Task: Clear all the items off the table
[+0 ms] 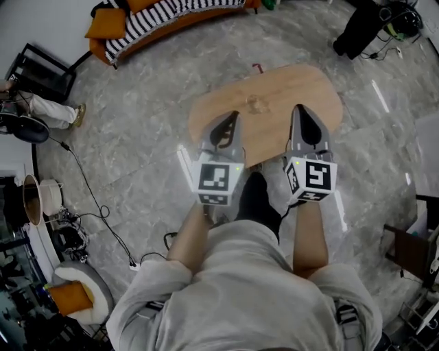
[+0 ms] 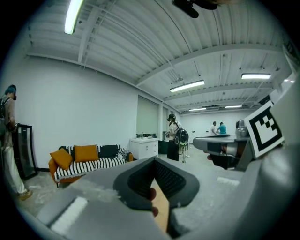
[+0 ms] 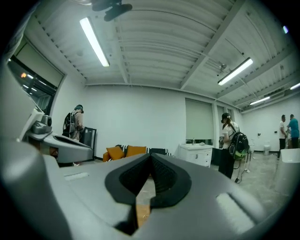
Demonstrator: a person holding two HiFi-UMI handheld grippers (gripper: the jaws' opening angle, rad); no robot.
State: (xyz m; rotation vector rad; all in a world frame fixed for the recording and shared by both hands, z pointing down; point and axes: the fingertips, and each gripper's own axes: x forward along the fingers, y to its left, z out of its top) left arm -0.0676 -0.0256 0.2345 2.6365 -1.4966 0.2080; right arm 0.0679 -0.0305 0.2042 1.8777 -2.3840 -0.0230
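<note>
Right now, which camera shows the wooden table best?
The head view: nearly the whole table shows from above. Each gripper view catches only a sliver of wood through the gap in its jaws.

grey left gripper (image 1: 230, 120) and right gripper (image 1: 300, 114), square-marked cubes (image 1: 216, 180), pale shirt (image 1: 240, 291)

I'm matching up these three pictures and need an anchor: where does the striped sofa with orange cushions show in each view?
Head view: the sofa runs along the top edge, left of centre.
Left gripper view: the sofa is at lower left, far beyond the jaws.
Right gripper view: the sofa sits just left of centre, right above the jaws.
Shared landmark: the wooden table, whole in the head view, apparently a tan sliver below the jaws in both gripper views.
</note>
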